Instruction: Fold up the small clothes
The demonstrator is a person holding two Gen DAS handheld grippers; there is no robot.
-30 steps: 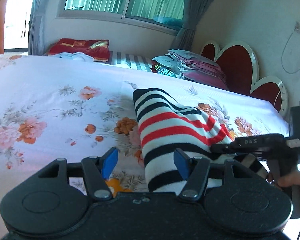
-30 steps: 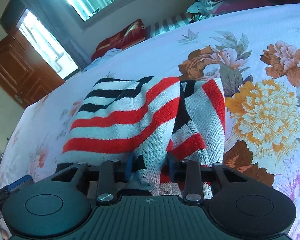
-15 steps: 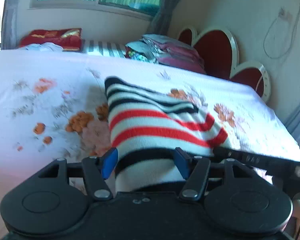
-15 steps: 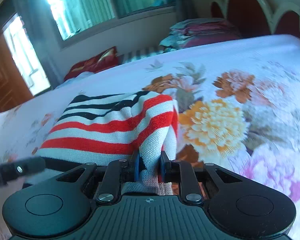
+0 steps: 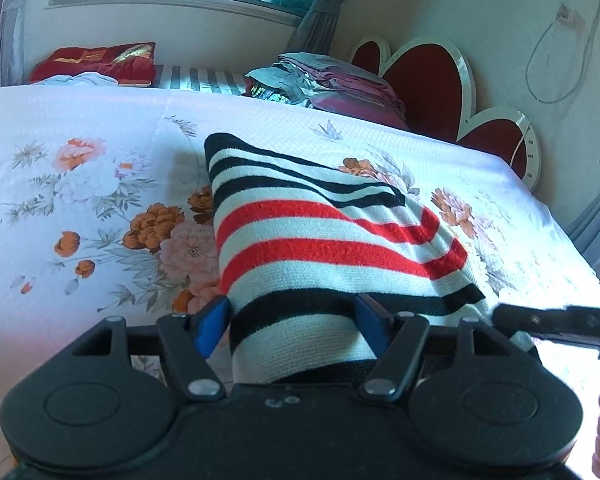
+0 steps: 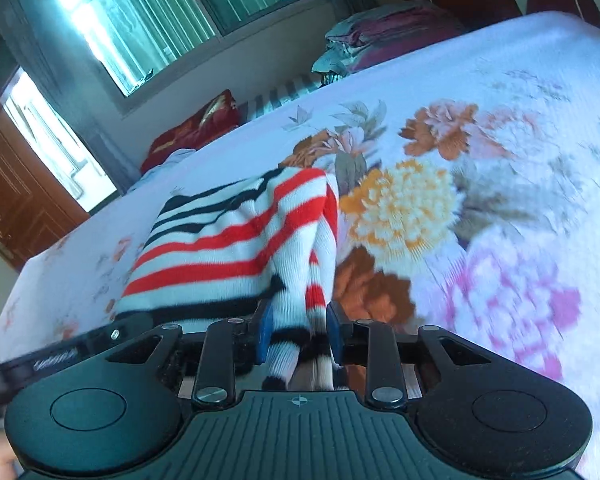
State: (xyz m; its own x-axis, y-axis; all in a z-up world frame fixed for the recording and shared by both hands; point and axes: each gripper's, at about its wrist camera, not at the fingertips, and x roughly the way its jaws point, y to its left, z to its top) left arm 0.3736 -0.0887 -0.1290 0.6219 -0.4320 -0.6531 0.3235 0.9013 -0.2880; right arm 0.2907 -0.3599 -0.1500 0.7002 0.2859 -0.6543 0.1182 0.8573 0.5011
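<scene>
Striped knit garment [image 5: 320, 248]: ribbed weave in white, red and black bands, folded into a rough oblong and lying on the bedspread [image 5: 80, 152], a white textured cloth printed with orange, pink and yellow flowers. Left gripper [image 5: 292, 320]: black plastic body, blue-padded fingers [image 5: 212, 322] spread wide with the garment's near edge lying between them, neither pad pressing the cloth. Right gripper [image 6: 299, 332]: same build, jaws parted a moderate way, a hanging fold of the knit [image 6: 236, 248] passing between the pads; whether the pads touched it could not be told. Beyond lay a pile of folded maroon and grey linen [image 5: 332, 80], a red cushion [image 5: 96, 62] and a heart-shaped red headboard [image 5: 424, 80] with white rim.
</scene>
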